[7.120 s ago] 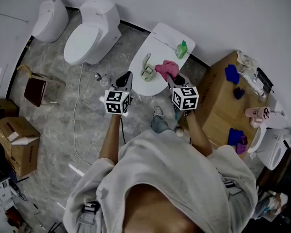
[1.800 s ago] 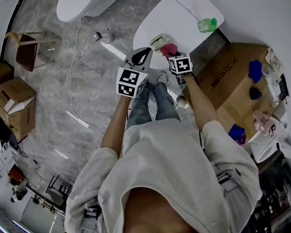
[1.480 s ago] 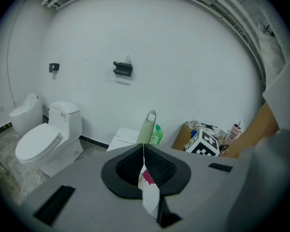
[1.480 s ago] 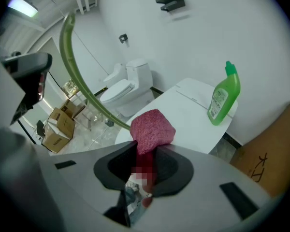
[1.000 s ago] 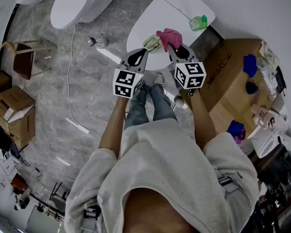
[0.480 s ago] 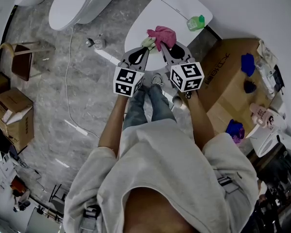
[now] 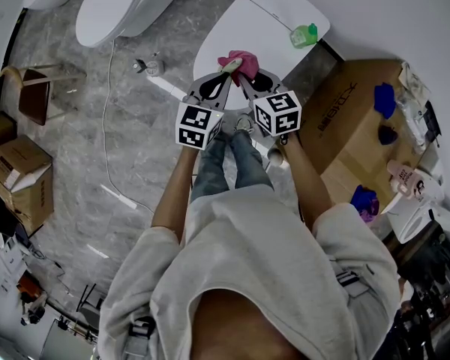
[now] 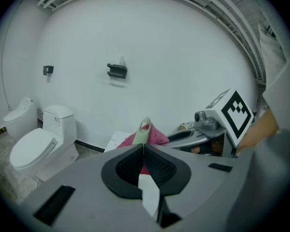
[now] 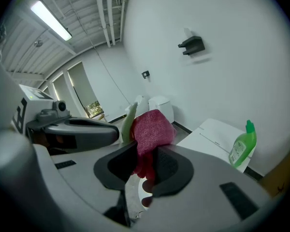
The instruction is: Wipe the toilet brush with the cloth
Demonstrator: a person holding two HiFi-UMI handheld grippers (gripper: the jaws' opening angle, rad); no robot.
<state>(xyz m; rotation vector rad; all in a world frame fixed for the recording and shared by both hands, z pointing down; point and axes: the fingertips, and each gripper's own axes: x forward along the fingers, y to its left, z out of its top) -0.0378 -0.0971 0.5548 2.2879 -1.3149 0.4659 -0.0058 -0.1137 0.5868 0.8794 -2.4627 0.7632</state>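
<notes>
The toilet brush (image 8: 143, 131) is held by the left tongs (image 8: 143, 148), which are closed flat on its pale green handle at the lower middle of the left gripper view. The handle tip stands up just past the jaw ends. The cloth (image 9: 152, 126), pink and bunched, is clamped in the right tongs (image 9: 146, 154). At the centre of the right gripper view it is seen pressed against the side of the handle. In the head view both things are seen raised over the near edge of the white surface (image 7: 274, 10), in the upper middle of the frame. A green bottle (image 7: 304, 34) stands well apart on that surface, toward the upper right.

The wiping stroke is judged to be the step in hand. The brush should be pinched firmly so that it is not twisted or pulled out by the drag of the cloth. The cloth is best drawn along the handle's length rather than dabbed, and only the soft bunch, not the hard jaw ends, should be brought against the handle. The stretch covered by the left jaws cannot be reached without a fresh grip. The brush's lower part is mostly hidden, so its condition cannot be told.
</notes>
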